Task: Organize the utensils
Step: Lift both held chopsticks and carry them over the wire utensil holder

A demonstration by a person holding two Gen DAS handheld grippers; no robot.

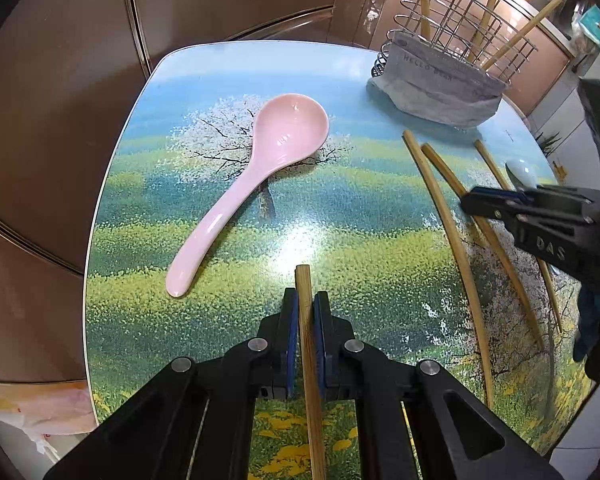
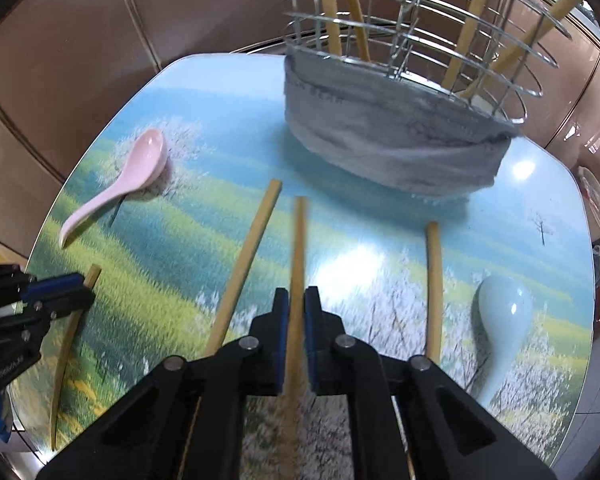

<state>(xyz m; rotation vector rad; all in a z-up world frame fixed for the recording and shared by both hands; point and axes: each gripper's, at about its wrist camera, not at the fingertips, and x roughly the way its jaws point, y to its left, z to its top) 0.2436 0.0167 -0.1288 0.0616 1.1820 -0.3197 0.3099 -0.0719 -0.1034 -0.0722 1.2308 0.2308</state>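
Chopstick (image 2: 298, 248) clamped between right tool (image 2: 296, 304) pads

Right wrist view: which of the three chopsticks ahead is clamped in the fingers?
The middle chopstick, running between the right gripper pads. The left chopstick and the right chopstick lie free on the table either side.

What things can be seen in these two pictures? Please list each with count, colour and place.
pink spoon: one, pink, table's left part
pale blue spoon: one, right part
loose chopsticks: two, bamboo, flat on table
held chopsticks: two, bamboo, one in each gripper
wire rack: one, metal, far edge, chopsticks standing inside
grey cloth: one, around rack's base
table: one, landscape print
left gripper: black, shut on chopstick
right gripper: black, shut on chopstick
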